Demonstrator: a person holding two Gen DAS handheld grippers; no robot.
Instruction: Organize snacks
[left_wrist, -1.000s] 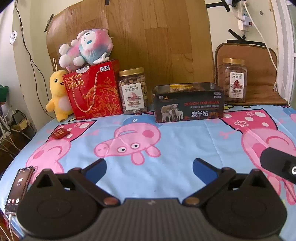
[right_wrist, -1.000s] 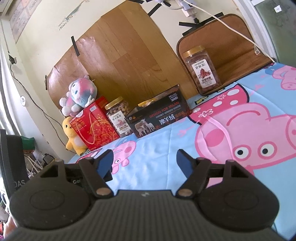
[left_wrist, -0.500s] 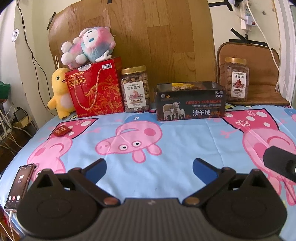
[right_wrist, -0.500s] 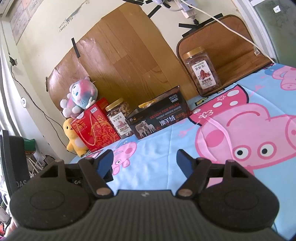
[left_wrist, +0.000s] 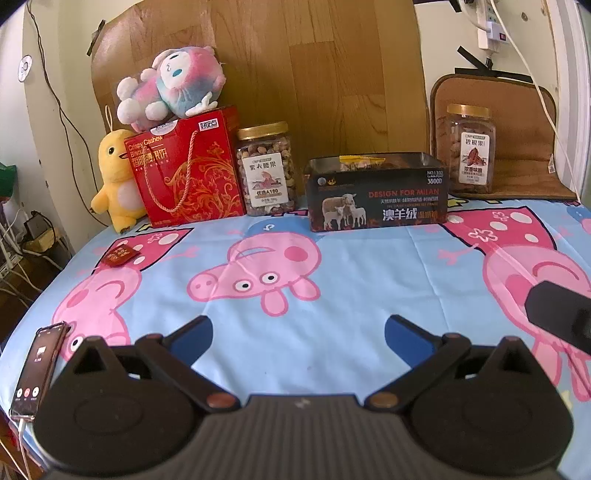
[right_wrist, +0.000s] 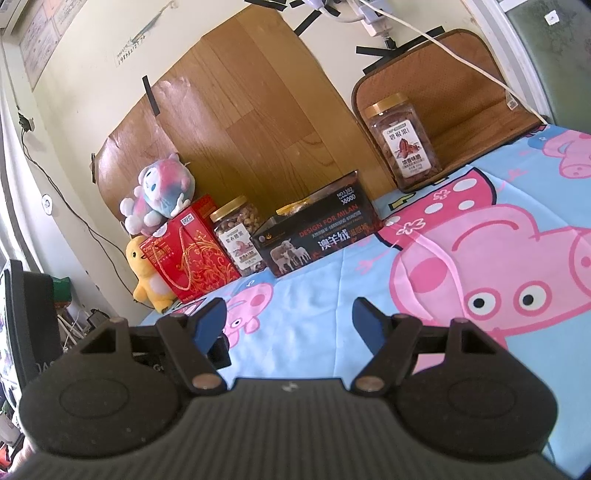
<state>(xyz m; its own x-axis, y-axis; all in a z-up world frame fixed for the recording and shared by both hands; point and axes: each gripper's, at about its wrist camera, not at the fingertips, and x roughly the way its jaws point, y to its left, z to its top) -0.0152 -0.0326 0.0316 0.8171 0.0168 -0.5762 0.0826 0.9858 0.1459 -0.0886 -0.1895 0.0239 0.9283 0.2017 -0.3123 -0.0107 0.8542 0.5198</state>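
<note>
Table (left_wrist: 369, 258) under the pig-print cloth carries everything in one row along its far edge, and that row reads the same as half a second and a second back; the only change is that the left wrist view has tipped slightly, so the row sits lower in frame. From the far-left corner rightward: red gift box (left_wrist: 184, 166), gold-lidded nut jar (left_wrist: 266, 170) just beside it, open black box (left_wrist: 376, 192) near the middle, second nut jar (left_wrist: 471, 147) toward the far-right corner. Small red packet (left_wrist: 120, 255) lies apart from the row near the left edge; phone (left_wrist: 35, 373) at the near-left corner. Left gripper (left_wrist: 297, 341) and right gripper (right_wrist: 290, 325) both hover over the near edge, jaws spread wide, holding nothing. Judgement: no sorting begun; the loose packet looks the likeliest first pick for the black box.
</note>
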